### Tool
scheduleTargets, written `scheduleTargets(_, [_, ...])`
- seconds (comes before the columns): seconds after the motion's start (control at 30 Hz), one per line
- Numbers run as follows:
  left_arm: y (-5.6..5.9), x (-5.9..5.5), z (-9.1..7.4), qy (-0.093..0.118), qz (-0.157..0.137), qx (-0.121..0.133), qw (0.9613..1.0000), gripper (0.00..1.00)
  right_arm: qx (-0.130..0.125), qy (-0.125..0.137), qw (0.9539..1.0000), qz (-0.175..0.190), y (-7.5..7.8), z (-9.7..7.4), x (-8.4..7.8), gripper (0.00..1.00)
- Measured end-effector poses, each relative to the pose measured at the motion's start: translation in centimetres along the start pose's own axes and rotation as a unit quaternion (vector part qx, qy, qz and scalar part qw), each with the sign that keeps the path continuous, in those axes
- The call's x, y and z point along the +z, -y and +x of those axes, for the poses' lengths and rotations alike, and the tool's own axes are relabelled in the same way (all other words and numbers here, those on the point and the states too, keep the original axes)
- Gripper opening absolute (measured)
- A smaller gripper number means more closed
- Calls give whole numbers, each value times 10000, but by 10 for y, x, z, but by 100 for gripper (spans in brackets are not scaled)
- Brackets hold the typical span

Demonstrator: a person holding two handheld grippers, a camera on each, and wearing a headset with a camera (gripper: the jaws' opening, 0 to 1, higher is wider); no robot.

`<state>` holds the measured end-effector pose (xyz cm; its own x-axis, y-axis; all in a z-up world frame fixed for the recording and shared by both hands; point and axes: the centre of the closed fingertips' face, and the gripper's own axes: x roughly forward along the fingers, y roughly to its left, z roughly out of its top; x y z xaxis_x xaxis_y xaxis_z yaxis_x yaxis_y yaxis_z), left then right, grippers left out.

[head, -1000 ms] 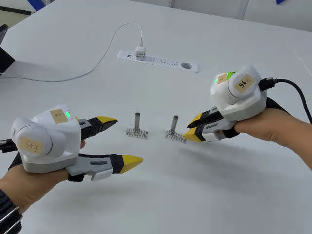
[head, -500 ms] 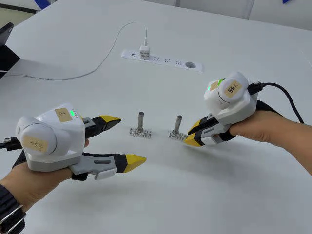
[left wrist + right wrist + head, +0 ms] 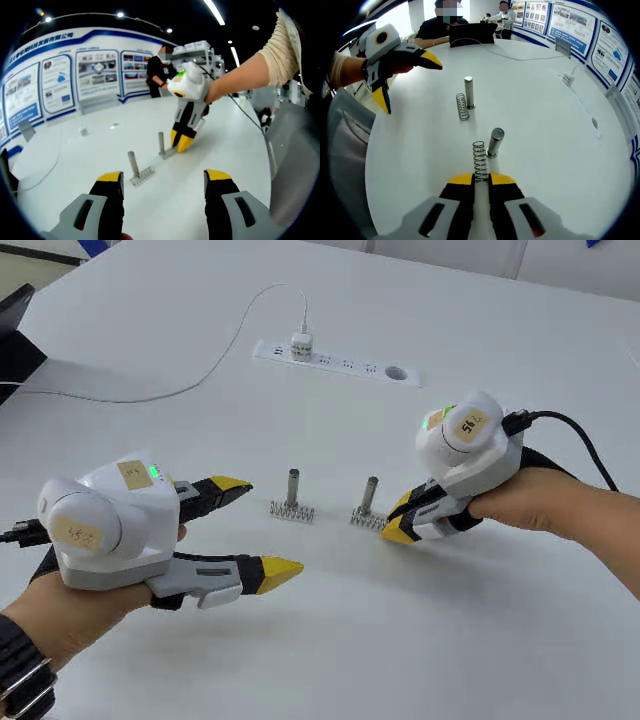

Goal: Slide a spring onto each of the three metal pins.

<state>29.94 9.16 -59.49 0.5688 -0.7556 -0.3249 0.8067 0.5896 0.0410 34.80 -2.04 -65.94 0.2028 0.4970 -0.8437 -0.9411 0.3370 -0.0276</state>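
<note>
From the head view, my left gripper point(image 3: 260, 525) hovers above the white table point(image 3: 330, 640) with its yellow-tipped jaws spread wide and nothing between them. Ahead of it stands the left pin point(image 3: 293, 485), a short upright grey metal cylinder, with the left spring point(image 3: 292, 510), a small silver wire coil, lying flat against its foot. The right pin point(image 3: 371, 492), of the same make, stands beside it, and the right spring point(image 3: 367, 521) lies at its base. My right gripper point(image 3: 398, 522) is tipped down with its tips at that coil. A white power strip point(image 3: 340, 362) lies further back.

In the left gripper view, my wide-open jaws frame both pins, and the right gripper point(image 3: 182, 140) points down beside the right pin point(image 3: 161, 142).

In the right gripper view, my jaws are closed to a narrow gap, pinching the near end of the right spring point(image 3: 479, 159), which lies on the table just beside the right pin point(image 3: 495, 141).
</note>
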Motion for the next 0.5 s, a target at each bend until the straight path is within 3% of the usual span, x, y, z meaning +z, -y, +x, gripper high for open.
scheduleTargets(0.5, [6, -2, 1, -29, -1, -64, 10000, 66, 24, -31, 10000, 36, -4, -4, -1, 11])
